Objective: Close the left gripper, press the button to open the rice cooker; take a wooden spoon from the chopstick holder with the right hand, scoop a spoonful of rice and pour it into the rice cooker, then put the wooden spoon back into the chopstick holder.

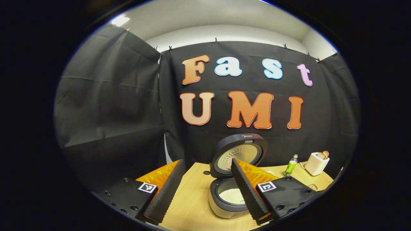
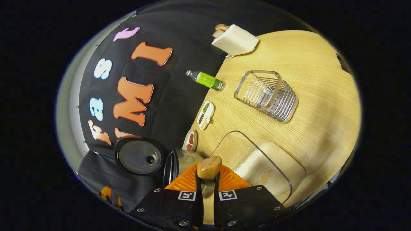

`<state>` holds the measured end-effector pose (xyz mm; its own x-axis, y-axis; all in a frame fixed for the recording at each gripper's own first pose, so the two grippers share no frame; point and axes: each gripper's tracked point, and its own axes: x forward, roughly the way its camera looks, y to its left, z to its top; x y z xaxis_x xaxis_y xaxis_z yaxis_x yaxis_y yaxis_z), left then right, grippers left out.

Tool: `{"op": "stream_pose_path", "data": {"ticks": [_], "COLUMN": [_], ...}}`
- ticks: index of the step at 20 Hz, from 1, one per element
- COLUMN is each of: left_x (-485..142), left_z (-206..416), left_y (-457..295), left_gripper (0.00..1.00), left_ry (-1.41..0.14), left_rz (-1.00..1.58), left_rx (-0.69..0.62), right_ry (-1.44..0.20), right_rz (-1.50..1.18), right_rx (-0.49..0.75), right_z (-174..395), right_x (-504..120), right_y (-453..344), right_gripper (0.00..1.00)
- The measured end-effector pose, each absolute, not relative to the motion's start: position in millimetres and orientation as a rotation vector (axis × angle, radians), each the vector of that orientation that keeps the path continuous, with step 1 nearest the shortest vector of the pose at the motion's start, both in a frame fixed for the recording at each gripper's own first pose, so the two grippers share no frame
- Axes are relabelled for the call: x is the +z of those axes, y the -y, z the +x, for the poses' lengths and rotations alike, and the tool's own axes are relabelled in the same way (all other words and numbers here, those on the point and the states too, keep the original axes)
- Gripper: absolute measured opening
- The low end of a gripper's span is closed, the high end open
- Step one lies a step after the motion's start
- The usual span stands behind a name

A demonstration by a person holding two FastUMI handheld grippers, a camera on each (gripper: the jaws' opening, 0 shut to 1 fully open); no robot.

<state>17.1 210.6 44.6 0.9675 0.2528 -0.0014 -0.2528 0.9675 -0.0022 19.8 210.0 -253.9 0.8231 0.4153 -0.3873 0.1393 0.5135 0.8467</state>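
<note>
The rice cooker (image 1: 221, 205) stands open on the wooden table, lid (image 1: 240, 154) upright, with white rice in its pot (image 1: 231, 195). My left gripper (image 1: 207, 161) hangs open in front of it, fingers wide apart and holding nothing. In the right gripper view, strongly rolled, my right gripper (image 2: 208, 179) is shut on the wooden spoon (image 2: 208, 166), whose bowl sticks out just past the fingertips. The spoon's bowl lies beside the open rice cooker (image 2: 179, 162) and the clear rice container (image 2: 257, 160). The wire chopstick holder (image 2: 268, 96) stands farther off on the table.
A white toaster (image 2: 236, 40) holding bread and a green bottle (image 2: 207, 79) stand along the black back wall. Two small oval dishes (image 2: 205, 115) lie between the bottle and the cooker. The toaster (image 1: 317, 163) and bottle (image 1: 291, 166) sit right of the cooker.
</note>
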Motion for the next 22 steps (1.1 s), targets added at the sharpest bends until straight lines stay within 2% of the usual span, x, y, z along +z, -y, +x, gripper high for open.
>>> {"op": "stream_pose_path", "data": {"ticks": [3,4,15,17,20,22], "left_x": [43.4,42.4,49.1,49.8,52.0,49.1], "left_z": [20.4,20.7,16.8,16.7,16.5,16.2], "left_y": [-204.5,-202.4,-195.2,-193.7,-198.0,-196.4], "left_gripper": [0.95,1.0,1.0,0.95,0.95,1.0], "left_ry": [-0.007,-0.01,-0.009,-0.012,0.005,-0.001], "left_rz": [-0.012,-0.012,-0.014,-0.024,-0.03,-0.027], "left_rx": [0.245,0.242,0.258,0.259,0.276,0.275], "right_ry": [-0.619,-0.622,-0.623,-0.624,-0.616,-0.61], "right_rz": [1.107,1.125,1.275,1.281,1.286,1.284], "right_rx": [0.17,0.168,0.15,0.149,0.158,0.159], "right_z": [18.5,18.0,20.4,21.6,25.2,30.4], "right_x": [-254.8,-254.5,-221.0,-211.1,-189.3,-174.2], "right_y": [-203.5,-201.8,-179.1,-175.9,-170.3,-167.1], "right_gripper": [0.12,0.12,0.12,0.12,0.12,0.12]}}
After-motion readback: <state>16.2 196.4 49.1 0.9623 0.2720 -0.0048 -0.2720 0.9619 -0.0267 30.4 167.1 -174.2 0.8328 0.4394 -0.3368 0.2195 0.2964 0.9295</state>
